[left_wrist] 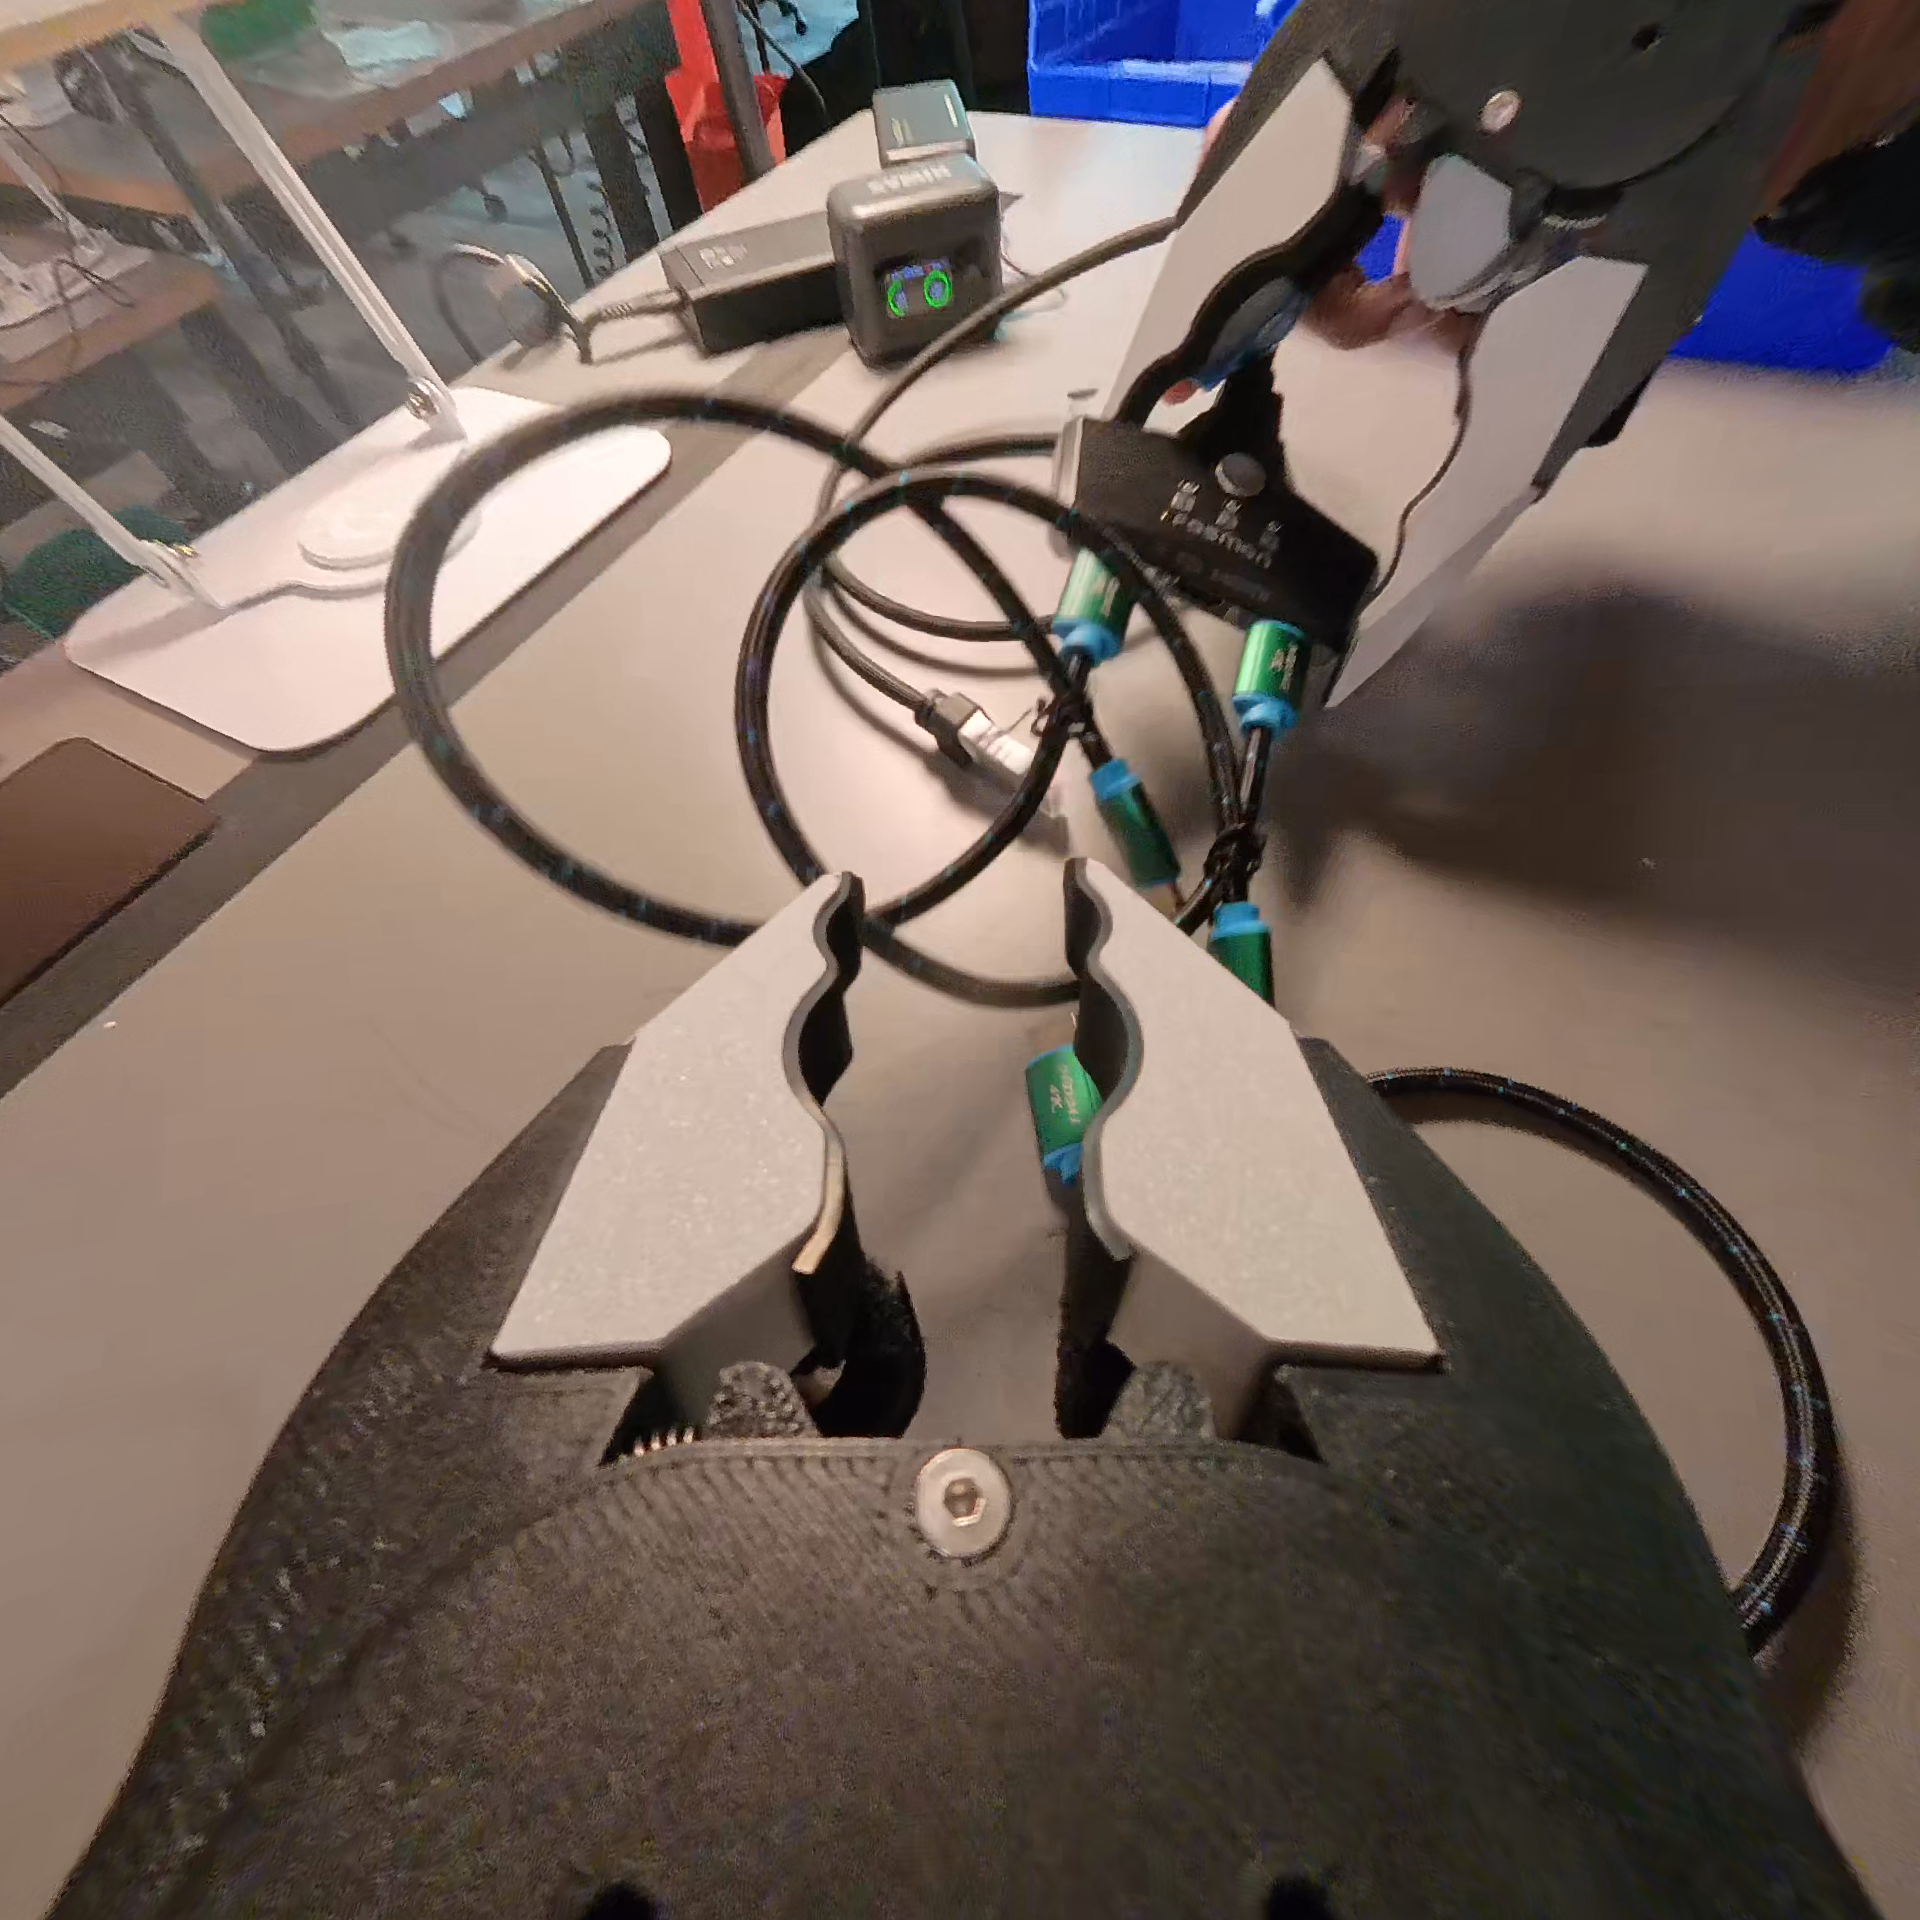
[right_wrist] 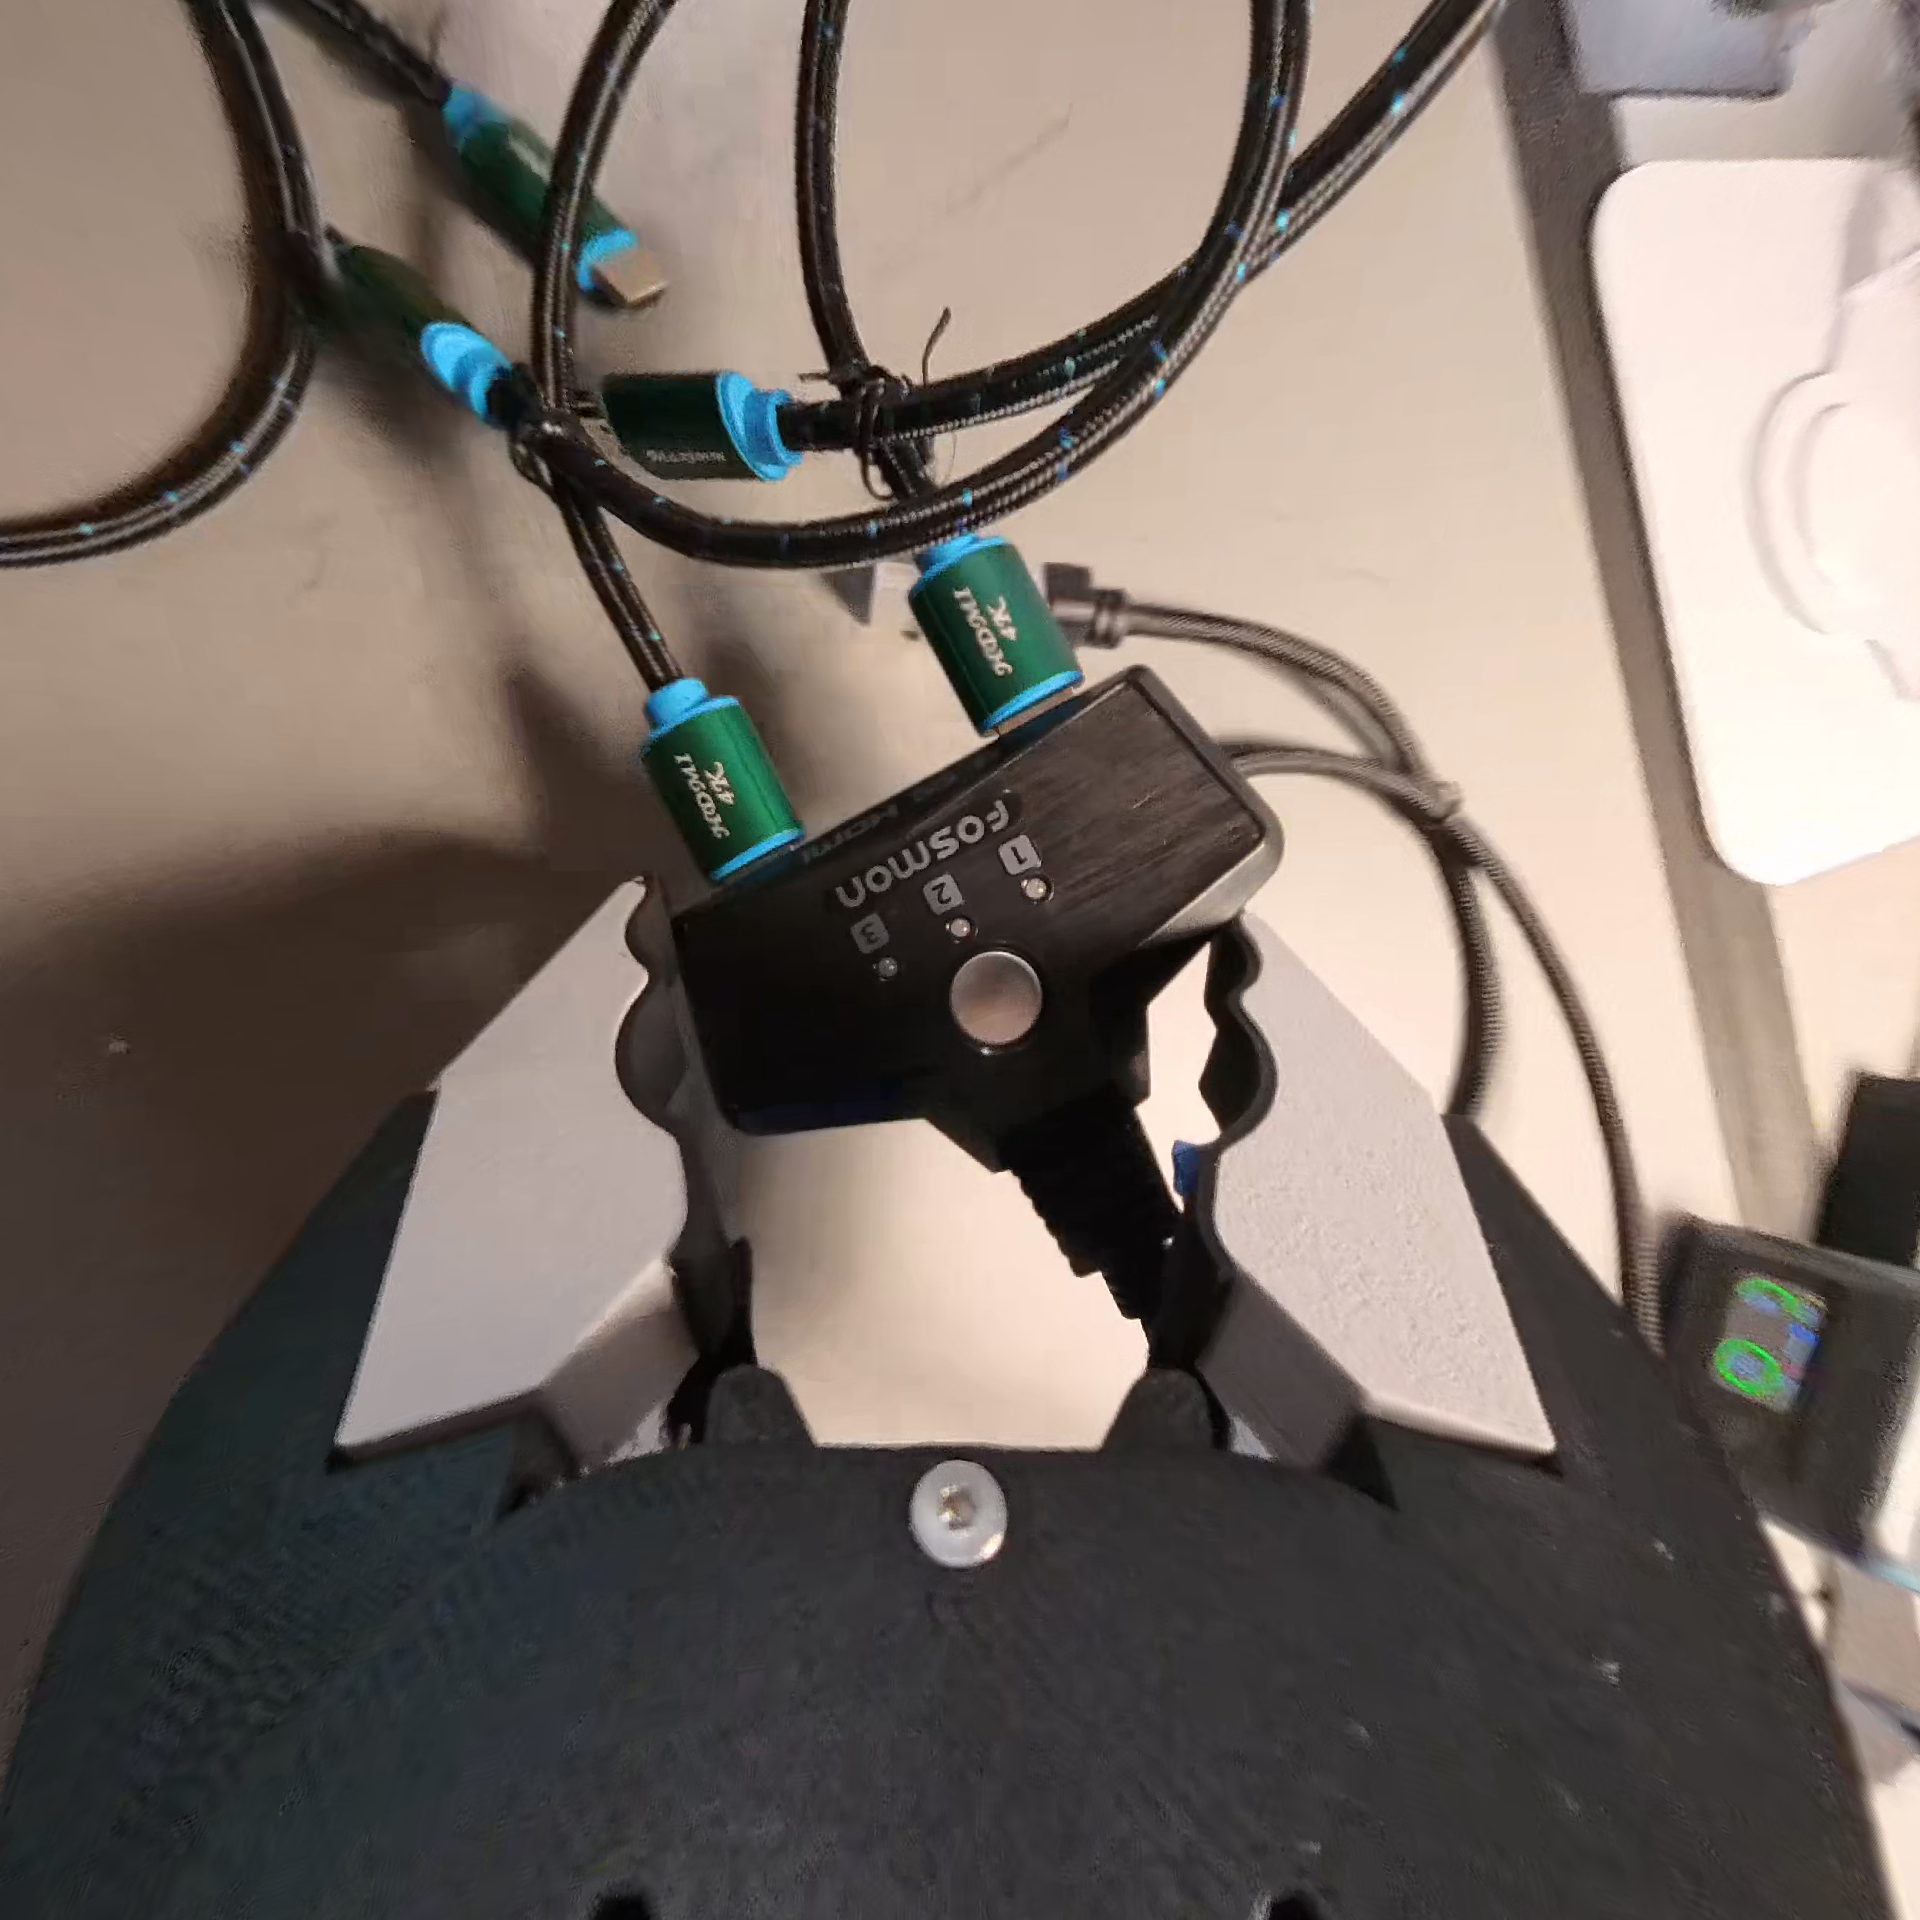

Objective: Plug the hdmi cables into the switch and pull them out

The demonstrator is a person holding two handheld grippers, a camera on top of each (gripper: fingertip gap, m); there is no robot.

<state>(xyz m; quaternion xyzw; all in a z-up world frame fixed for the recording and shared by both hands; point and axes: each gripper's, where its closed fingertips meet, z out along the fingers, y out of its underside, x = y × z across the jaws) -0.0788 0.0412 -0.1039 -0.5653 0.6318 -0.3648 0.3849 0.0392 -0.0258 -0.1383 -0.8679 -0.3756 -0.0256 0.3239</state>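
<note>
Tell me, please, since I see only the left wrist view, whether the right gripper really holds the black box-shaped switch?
Observer: Yes. In the right wrist view the right gripper is shut on the black box-shaped switch, with one grey finger against each short side.
Operator: Thank you. Where do the plugs enter it?
Observer: The lower green metal plug and the upper green metal plug both sit in its far long edge, with a gap between them.
Operator: Does anything leave the near edge?
Observer: A thick black ribbed lead runs back between the fingers.
</note>
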